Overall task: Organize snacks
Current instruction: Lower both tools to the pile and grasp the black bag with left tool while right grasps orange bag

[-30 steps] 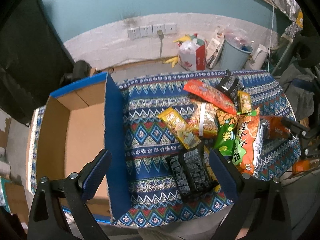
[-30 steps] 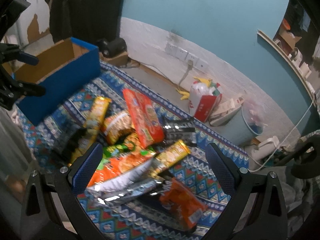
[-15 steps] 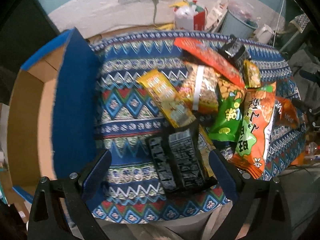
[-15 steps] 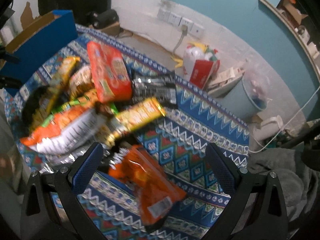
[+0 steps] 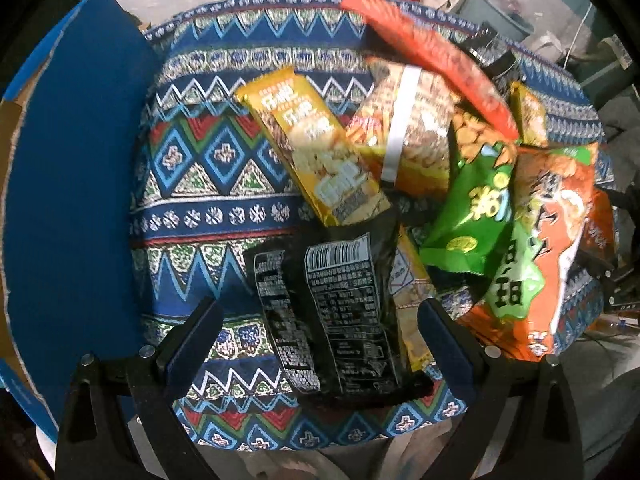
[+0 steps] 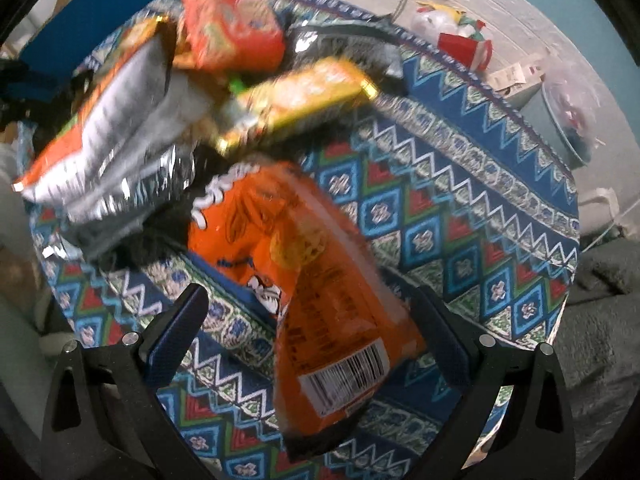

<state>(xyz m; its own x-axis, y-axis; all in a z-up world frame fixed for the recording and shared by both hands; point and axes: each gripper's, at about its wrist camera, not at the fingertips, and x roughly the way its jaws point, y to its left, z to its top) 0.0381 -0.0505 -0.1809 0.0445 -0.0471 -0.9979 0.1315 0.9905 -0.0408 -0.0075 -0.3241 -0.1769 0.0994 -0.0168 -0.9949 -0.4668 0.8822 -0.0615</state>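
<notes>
A pile of snack packets lies on a patterned cloth (image 5: 208,168). My left gripper (image 5: 320,344) is open, its fingers on either side of a black packet (image 5: 340,312) lying label-up. A yellow bar packet (image 5: 312,148), a green bag (image 5: 472,220) and an orange-green bag (image 5: 540,264) lie beyond it. My right gripper (image 6: 316,336) is open, straddling an orange packet (image 6: 312,276) with its barcode showing. A silver-backed bag (image 6: 120,152), a yellow bar packet (image 6: 296,100) and a red packet (image 6: 228,28) lie farther off.
A blue cardboard box (image 5: 76,184) stands at the left edge of the cloth, also seen far left in the right wrist view (image 6: 92,20). Beyond the table are a grey bin (image 6: 568,120), a red-white bag (image 6: 464,44) and wall sockets.
Both grippers have come down and closer to the pile. The black packet now sits between my left fingers, the orange packet between my right fingers. Both stay open.
</notes>
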